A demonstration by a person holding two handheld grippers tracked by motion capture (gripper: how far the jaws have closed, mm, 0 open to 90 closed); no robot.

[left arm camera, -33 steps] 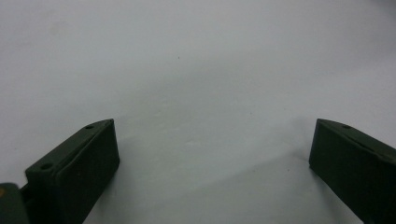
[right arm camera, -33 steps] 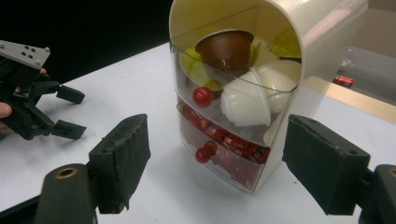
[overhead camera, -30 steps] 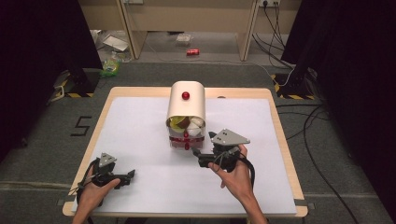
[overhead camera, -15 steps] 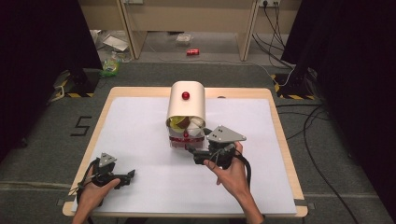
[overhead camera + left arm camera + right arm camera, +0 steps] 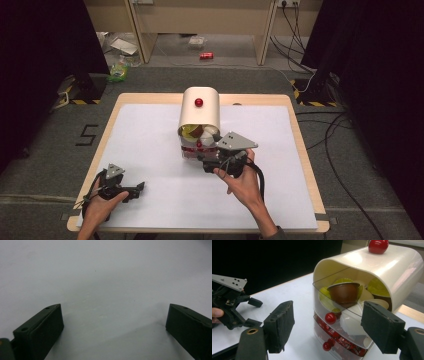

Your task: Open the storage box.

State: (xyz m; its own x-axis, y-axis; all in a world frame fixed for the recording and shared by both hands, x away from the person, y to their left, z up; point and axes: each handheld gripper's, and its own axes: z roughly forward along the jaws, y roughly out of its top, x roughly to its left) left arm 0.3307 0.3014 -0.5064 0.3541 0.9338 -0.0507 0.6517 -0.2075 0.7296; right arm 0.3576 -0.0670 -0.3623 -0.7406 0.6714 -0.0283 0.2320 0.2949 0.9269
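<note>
- The right tongs [image 5: 209,161] are near the middle of the tabletop [image 5: 150,130], just in front of the box [image 5: 200,111]. A hand [image 5: 243,181] holds them.
- Their jaws are partly open and have just been closing. Nothing is pinched in them. In the right gripper view the right tongs [image 5: 328,326] have the front of the box [image 5: 367,290] between the two jaws, and the pads do not press on it.
- The left tongs [image 5: 141,186] rest at the near left of the tabletop, well apart from the box. A hand [image 5: 97,210] holds them too.
- In the left gripper view the left tongs [image 5: 113,322] stand wide open, with just the white tabletop [image 5: 105,277] between the jaws.
- The box is cream with a round top, and it stands upright in the middle of the tabletop, toward the far side. A red ball [image 5: 199,102] sits on top of it.
- The box has clear drawers in front. The top drawer [image 5: 342,312] has cups in it: a brown cup [image 5: 343,293], yellow-green ones and white ones.
- The top drawer has a red knob [image 5: 330,318]. The low drawer [image 5: 339,341] has red things in it and a red knob [image 5: 327,346] too.
- In the right gripper view the left tongs [image 5: 253,312] are seen far off at the left.
</note>
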